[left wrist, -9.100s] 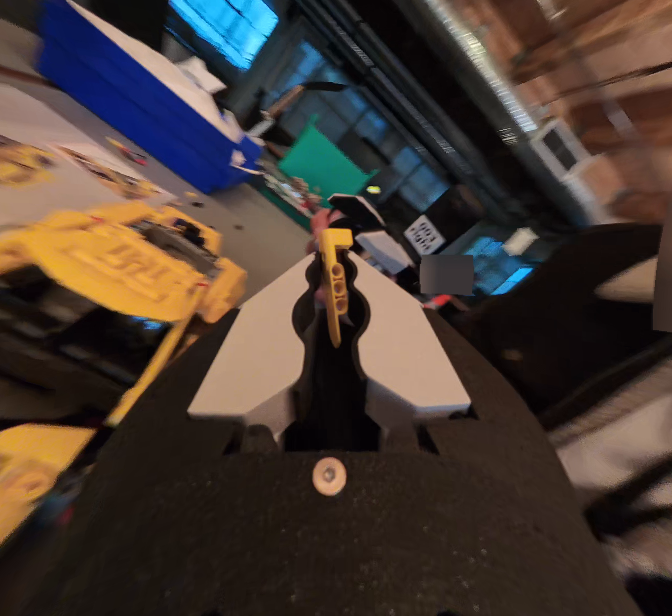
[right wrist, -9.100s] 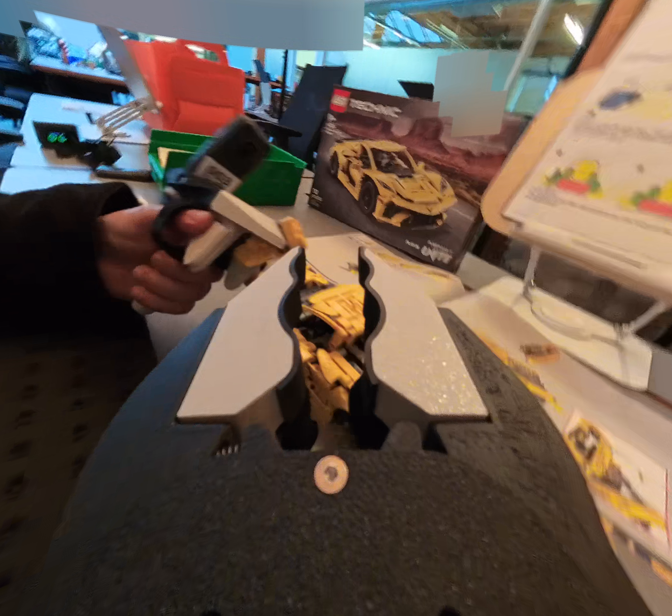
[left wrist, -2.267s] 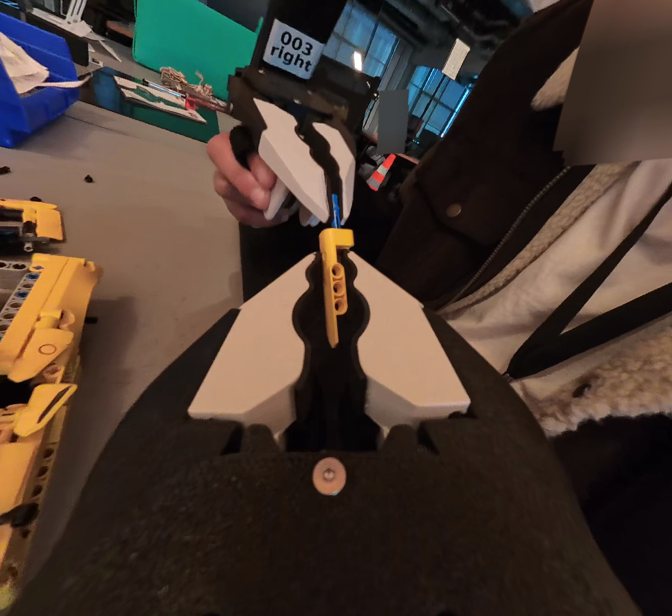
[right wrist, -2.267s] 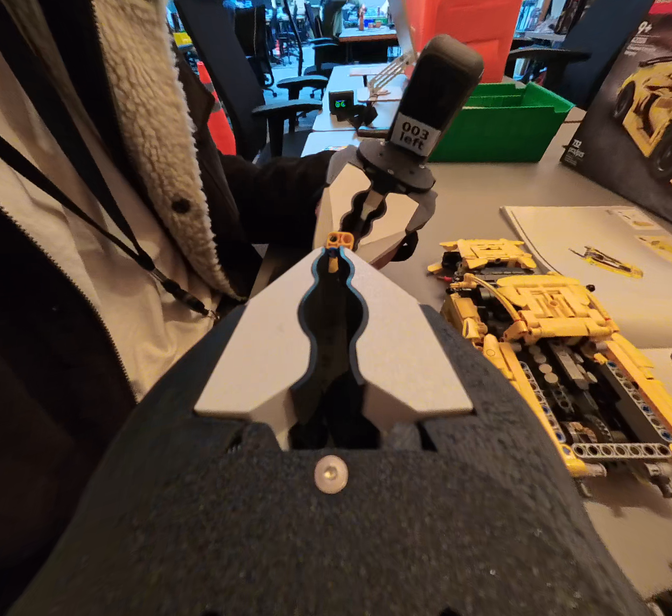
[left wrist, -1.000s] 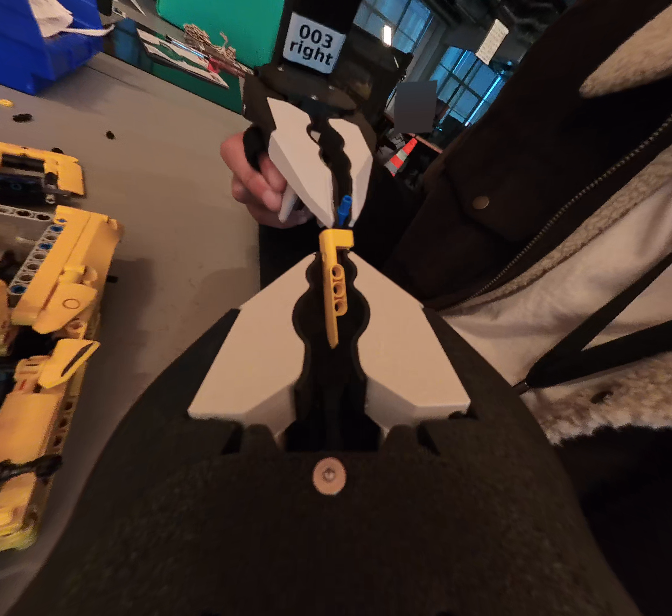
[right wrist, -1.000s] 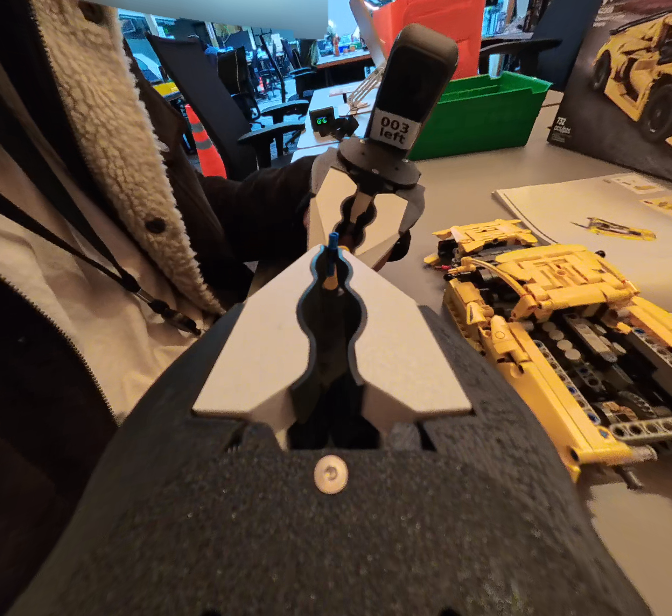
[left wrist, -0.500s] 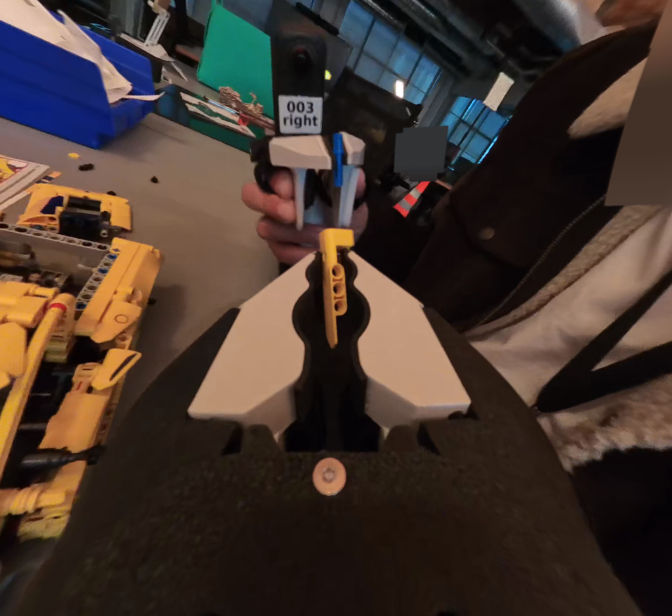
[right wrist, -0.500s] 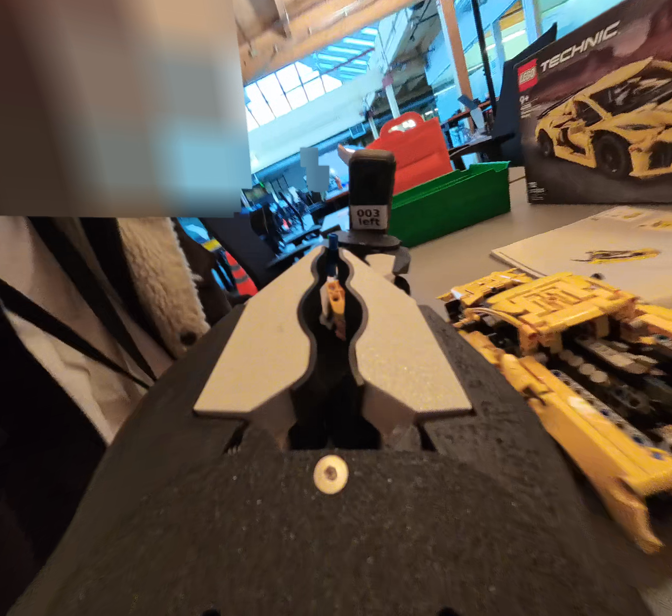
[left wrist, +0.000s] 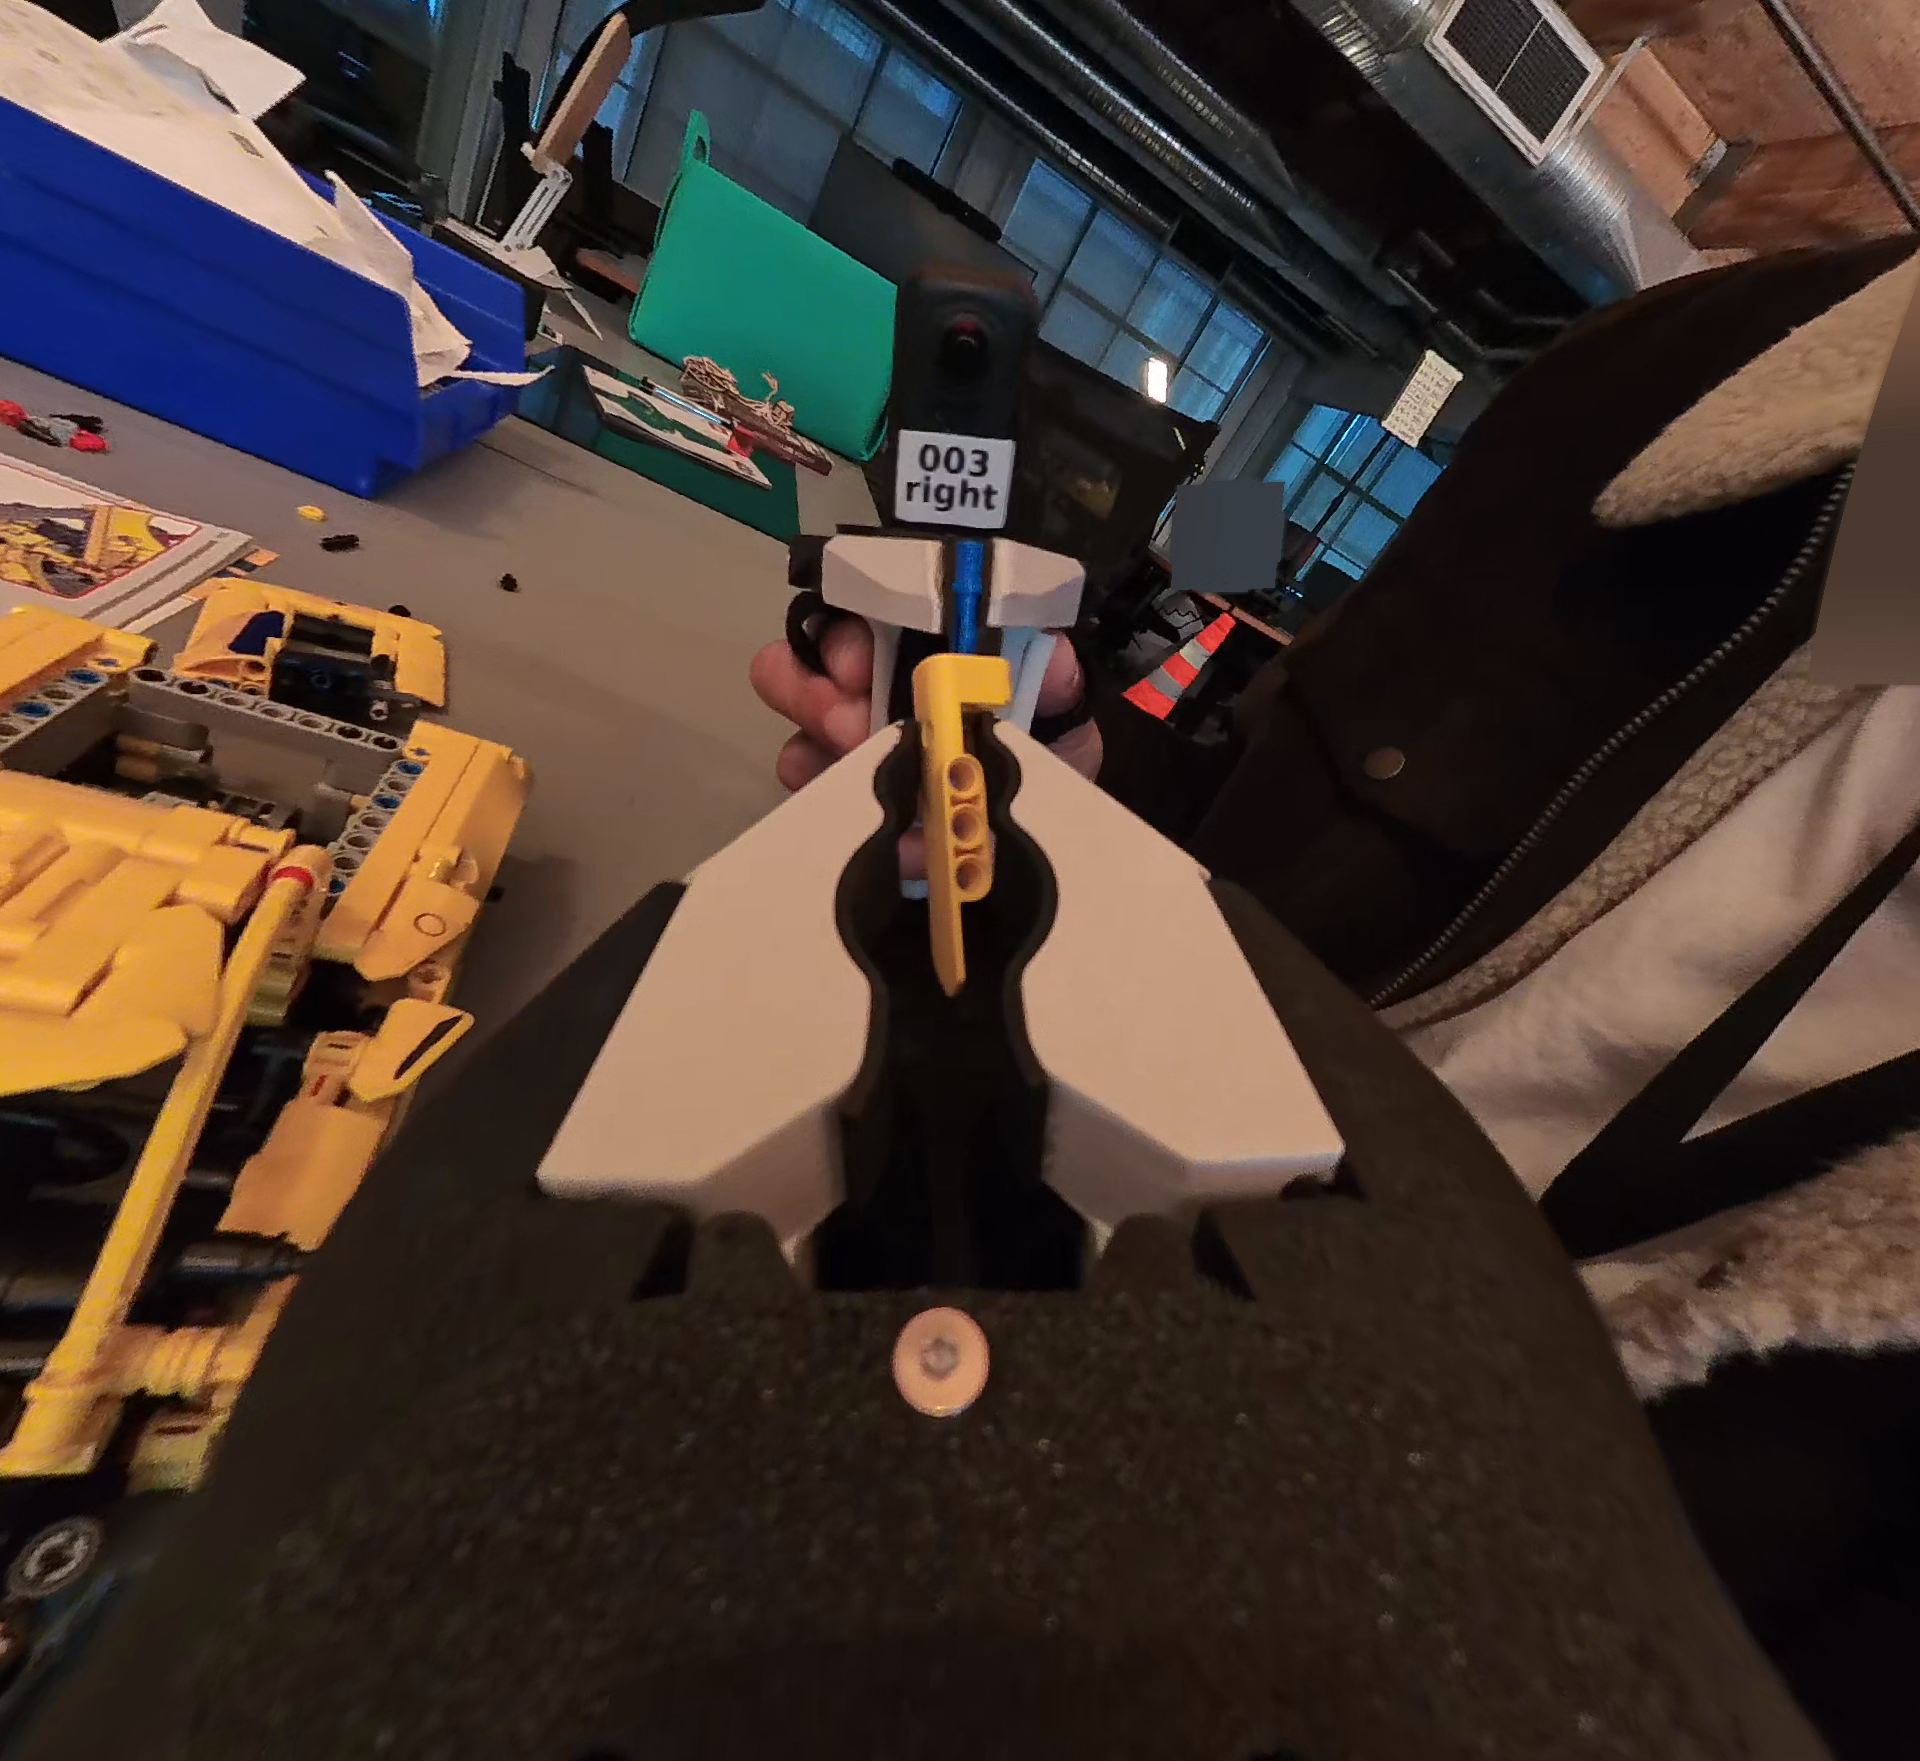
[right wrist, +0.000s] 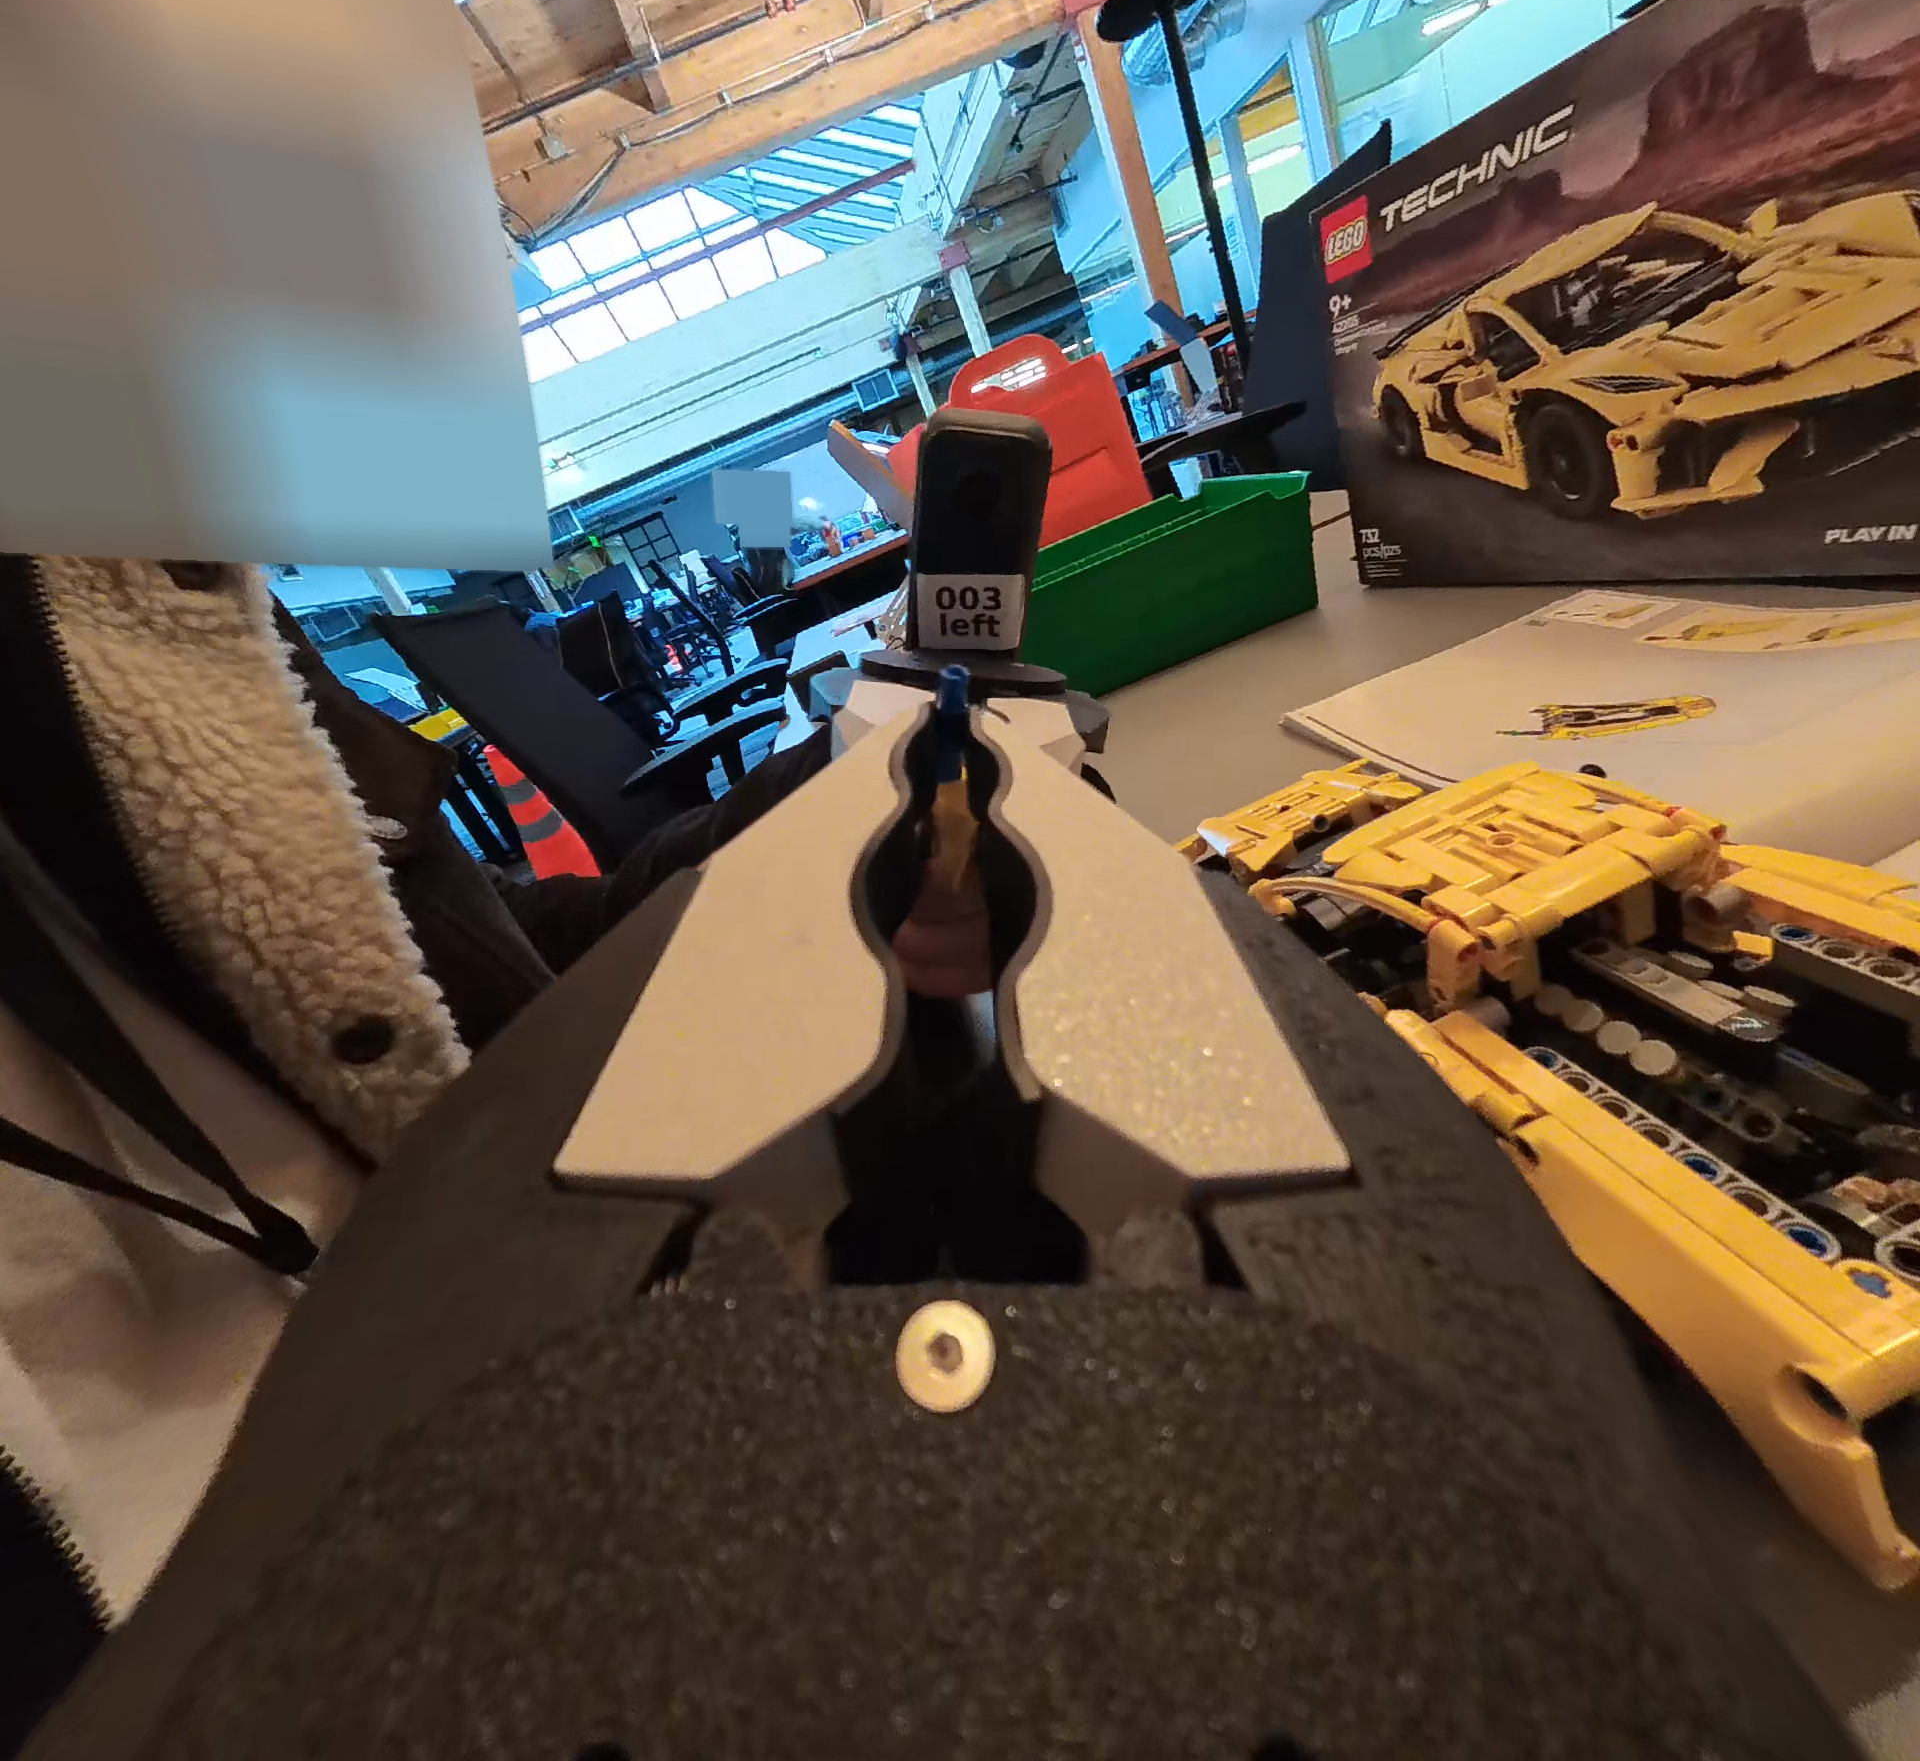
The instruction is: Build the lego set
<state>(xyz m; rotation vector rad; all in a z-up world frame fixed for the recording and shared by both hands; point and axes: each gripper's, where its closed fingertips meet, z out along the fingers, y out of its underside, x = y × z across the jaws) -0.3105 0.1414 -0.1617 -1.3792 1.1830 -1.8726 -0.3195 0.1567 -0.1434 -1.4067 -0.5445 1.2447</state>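
My left gripper (left wrist: 948, 726) is shut on a yellow L-shaped beam (left wrist: 956, 807), whose short arm sticks out past the tips. My right gripper (right wrist: 948, 726) is shut on a blue pin (right wrist: 948, 703). The two grippers face each other tip to tip above the table edge. In the left wrist view the right gripper (left wrist: 961, 605) stands just behind the beam with the blue pin (left wrist: 966, 605) pointing down at the beam's short arm. In the right wrist view the left gripper (right wrist: 961, 719) lies behind my fingertips and the yellow beam (right wrist: 954, 812) shows between them. The partly built yellow car (left wrist: 197, 890) (right wrist: 1621, 963) rests on the grey table (left wrist: 644, 568).
A person's fleece-lined jacket (left wrist: 1621, 932) fills the side next to both grippers. A blue bin (left wrist: 197, 298) and a green board (left wrist: 758, 309) stand at the far table edge. A green bin (right wrist: 1164, 573), the set's box (right wrist: 1642, 340) and an instruction booklet (right wrist: 1621, 683) lie beyond the car. Less than 4 cm separates the two grippers' tips. Both grippers' tips are roughly 15 cm from the partly built yellow car (right wrist: 1621, 963).
Over the last second both grippers tilted upright and closed in on each other. The blue pin now points straight down at the yellow beam's short arm.
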